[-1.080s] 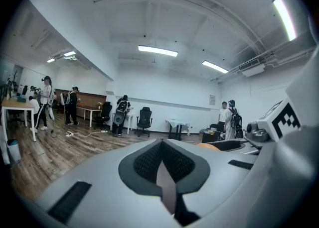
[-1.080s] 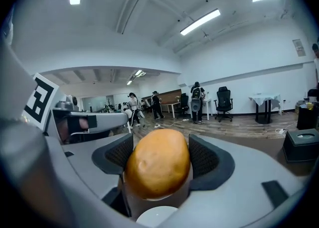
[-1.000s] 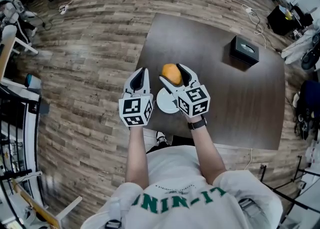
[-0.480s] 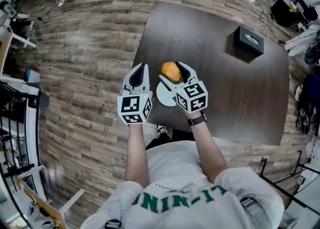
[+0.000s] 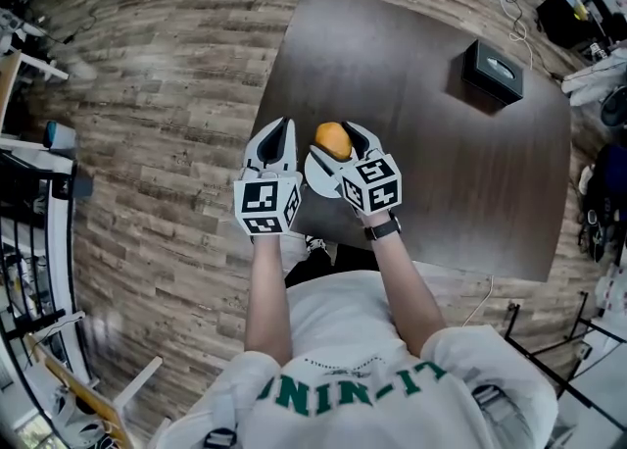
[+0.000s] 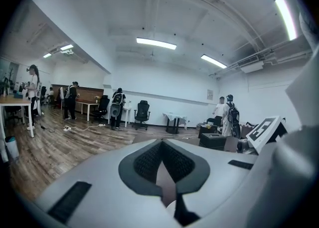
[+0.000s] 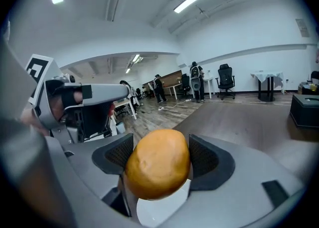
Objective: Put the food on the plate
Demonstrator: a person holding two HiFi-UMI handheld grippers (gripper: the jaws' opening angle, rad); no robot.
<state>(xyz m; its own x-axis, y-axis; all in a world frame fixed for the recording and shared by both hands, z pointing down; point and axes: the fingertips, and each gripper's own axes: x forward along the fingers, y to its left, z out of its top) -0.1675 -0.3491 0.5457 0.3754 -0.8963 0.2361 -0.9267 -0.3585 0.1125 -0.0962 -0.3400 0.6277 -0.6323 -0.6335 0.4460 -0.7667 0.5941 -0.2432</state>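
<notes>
A round orange-brown piece of food (image 7: 157, 170) sits between the dark pads of my right gripper (image 7: 159, 158), which is shut on it. Right beneath it lies a white plate (image 7: 163, 211). In the head view the food (image 5: 333, 139) hangs over the far part of the plate (image 5: 315, 176), near the front left corner of the dark table (image 5: 421, 163). My left gripper (image 5: 275, 140) hovers just left of the plate at the table's edge. Its jaws (image 6: 162, 145) meet at the tips with nothing between them.
A black box (image 5: 493, 70) stands at the far right of the table. Wood-plank floor (image 5: 167, 124) surrounds the table, with desks, chairs and several people far off in the room.
Both grippers have sunk. The food in the right gripper has come down closer over the plate. The jaws stand as before.
</notes>
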